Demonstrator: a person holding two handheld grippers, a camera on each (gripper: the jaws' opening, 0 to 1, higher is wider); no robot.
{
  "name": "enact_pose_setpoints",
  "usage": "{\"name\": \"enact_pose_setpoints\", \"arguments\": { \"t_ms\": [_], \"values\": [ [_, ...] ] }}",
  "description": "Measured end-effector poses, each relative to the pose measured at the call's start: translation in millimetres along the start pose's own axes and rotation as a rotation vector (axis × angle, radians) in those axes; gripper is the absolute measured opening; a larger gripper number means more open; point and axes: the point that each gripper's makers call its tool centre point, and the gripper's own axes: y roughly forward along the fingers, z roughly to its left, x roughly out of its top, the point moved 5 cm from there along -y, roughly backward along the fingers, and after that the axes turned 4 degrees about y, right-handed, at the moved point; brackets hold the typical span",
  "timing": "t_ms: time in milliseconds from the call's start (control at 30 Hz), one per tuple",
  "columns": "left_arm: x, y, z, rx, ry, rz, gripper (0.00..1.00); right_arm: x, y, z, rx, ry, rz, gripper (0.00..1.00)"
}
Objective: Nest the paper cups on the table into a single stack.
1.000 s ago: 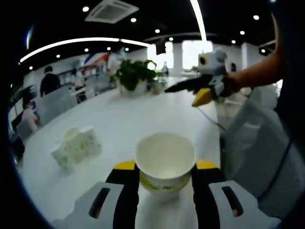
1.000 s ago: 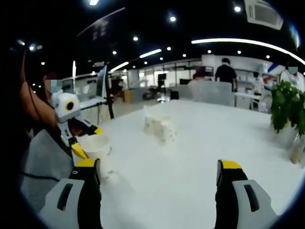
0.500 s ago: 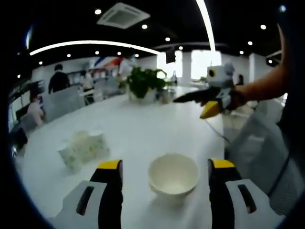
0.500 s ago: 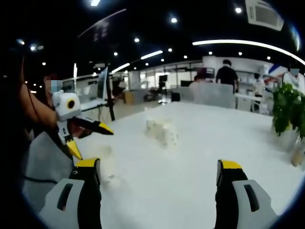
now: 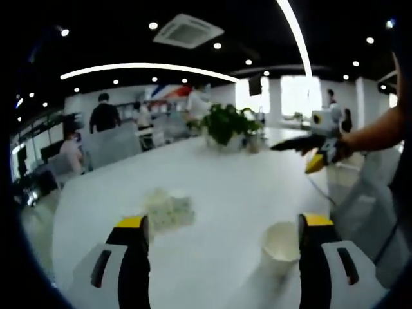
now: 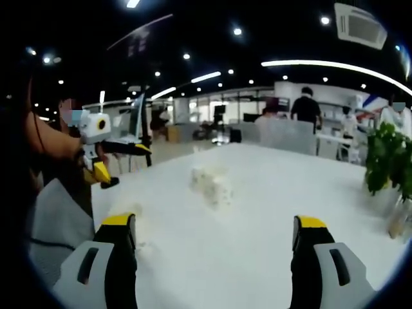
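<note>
Left gripper (image 5: 222,235) jaws spread, empty, beside upright cup (image 5: 281,243); right gripper (image 6: 215,232) jaws spread, empty.

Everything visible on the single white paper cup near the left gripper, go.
The single white paper cup stands upright, mouth up, alone on the white table, just inside the open left gripper's right jaw; contact with the jaw can't be judged. It looks like thin paper, with a pale, empty-looking interior. In the right gripper view it is a blurred pale shape by that gripper's left jaw.
</note>
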Motion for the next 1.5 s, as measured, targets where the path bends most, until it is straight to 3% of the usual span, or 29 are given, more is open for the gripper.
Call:
{"name": "enact_pose_setpoints", "arguments": {
  "t_ms": [100,167,500,767,967,1100,1233,1400,1500],
  "values": [
    [-3.2,-8.7,14.4,0.041,0.010,0.021,0.98,1.9,0.5,-4.8,-0.004,-0.097,0.016,1.00],
    [-6.0,-15.4,22.5,0.053,0.000,0.024,0.98,5.4,0.8,-5.9,0.012,-0.062,0.002,1.00],
    [-33.0,-36.4,58.0,0.120,-0.042,0.053,0.98,15.2,3.9,-19.9,0.004,-0.056,-0.029,1.00],
    [-27.9,-51.6,63.6,0.159,-0.025,0.033,0.98,14.2,8.1,-18.6,0.009,-0.026,-0.035,1.00],
    [-20.5,-51.1,59.8,0.140,-0.004,0.034,0.98,11.6,13.9,-19.7,0.015,-0.028,-0.024,1.00],
    [-18.0,-51.9,62.7,0.179,-0.040,-0.004,0.98,8.8,19.2,-22.6,0.009,-0.020,-0.018,1.00],
    [-25.3,-47.8,60.7,0.173,-0.037,0.026,0.98,8.5,24.9,-19.8,0.027,-0.012,-0.047,1.00],
    [-23.0,-46.0,60.1,0.174,-0.030,0.018,0.98,2.5,35.5,-19.5,0.038,-0.030,-0.022,1.00],
    [-26.4,-44.6,60.8,0.178,-0.032,0.023,0.98,1.2,43.1,-20.6,0.052,0.054,-0.059,1.00]
  ]
}}
